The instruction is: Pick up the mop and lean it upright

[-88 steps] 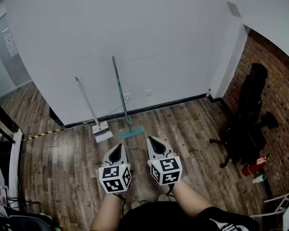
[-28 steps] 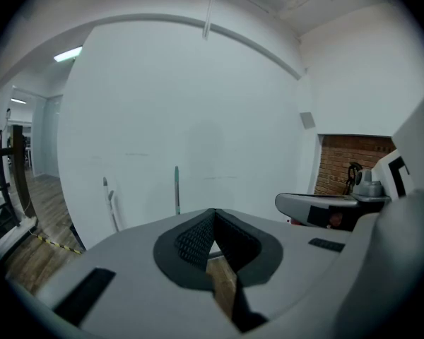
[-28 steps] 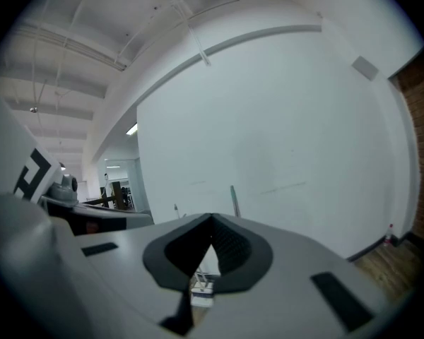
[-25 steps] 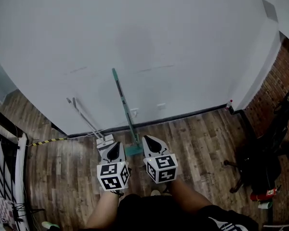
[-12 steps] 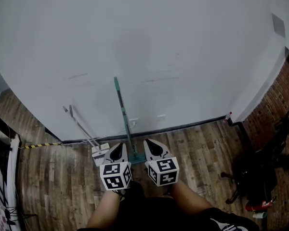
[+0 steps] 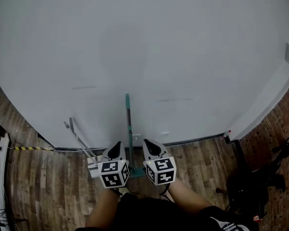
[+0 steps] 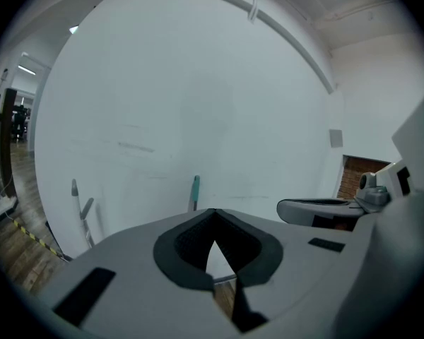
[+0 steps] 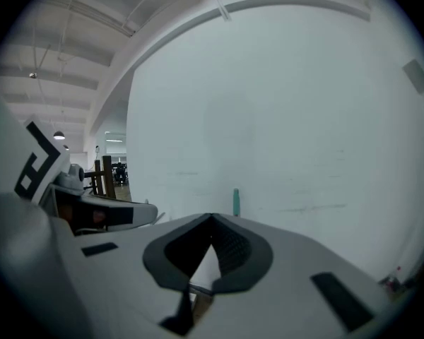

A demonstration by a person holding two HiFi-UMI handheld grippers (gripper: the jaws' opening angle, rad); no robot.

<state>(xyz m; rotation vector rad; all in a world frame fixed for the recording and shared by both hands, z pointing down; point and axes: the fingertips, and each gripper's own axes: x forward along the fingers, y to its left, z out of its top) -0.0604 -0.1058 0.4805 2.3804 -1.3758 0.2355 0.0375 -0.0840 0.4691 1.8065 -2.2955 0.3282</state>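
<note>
In the reach, my left gripper and right gripper are pressed together and empty, so next one must spread round the mop by the wall.

White wall, wooden floor; black office chair

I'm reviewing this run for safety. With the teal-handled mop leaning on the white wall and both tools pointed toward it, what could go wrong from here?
1. The teal-handled mop only leans on the smooth white wall. A nudge from the shut left tool or right tool might tip it.
2. If it falls left, it could strike the grey-handled flat mop leaning beside it.
</note>
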